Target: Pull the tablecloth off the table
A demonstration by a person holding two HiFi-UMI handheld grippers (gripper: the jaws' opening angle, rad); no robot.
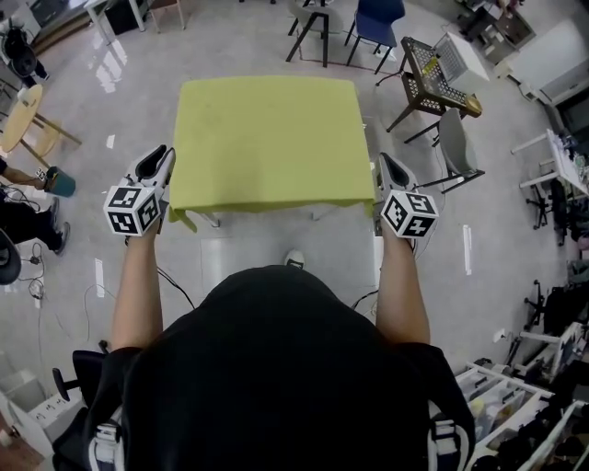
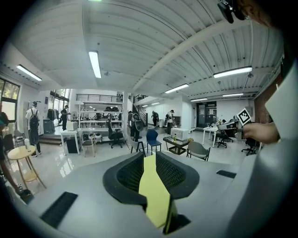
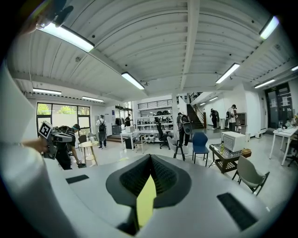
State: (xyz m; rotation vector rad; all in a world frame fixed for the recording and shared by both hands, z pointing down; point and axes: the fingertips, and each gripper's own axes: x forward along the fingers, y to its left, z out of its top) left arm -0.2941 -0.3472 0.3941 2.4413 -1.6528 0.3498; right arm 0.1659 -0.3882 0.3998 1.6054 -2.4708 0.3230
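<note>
As both grippers sit at the near corners, the yellow-green tablecloth (image 1: 267, 138) lies spread flat over the whole tabletop, its front hem hanging down toward the person and only the pale table legs (image 1: 213, 219) peeking out below. The left gripper (image 1: 166, 155) is at the near-left corner, and its own view shows the ribbed black jaws pinched on a thick fold of that cloth, held a little apart by the fabric. The right gripper (image 1: 385, 163) is at the near-right corner, jaws pressed almost fully together on a thin sliver of the same yellow cloth. Look at what crowds the table: a grey chair (image 1: 456, 147) stands near its right side, close to the right gripper, and beyond it a wire-mesh side table (image 1: 425, 74) carries a white box (image 1: 460, 57). At the far end there's a blue chair (image 1: 377, 20) and a dark stool (image 1: 313, 28), both set back from the table. Off to the left, a round wooden stool (image 1: 23, 115) stands well apart, with a bystander (image 1: 23, 221) at the frame's edge. The person's black-clad torso (image 1: 276, 368) fills the space right behind the hanging hem, a pale shoe (image 1: 294, 259) showing just below it, and white shelving (image 1: 497, 396) sits at the lower right.
</note>
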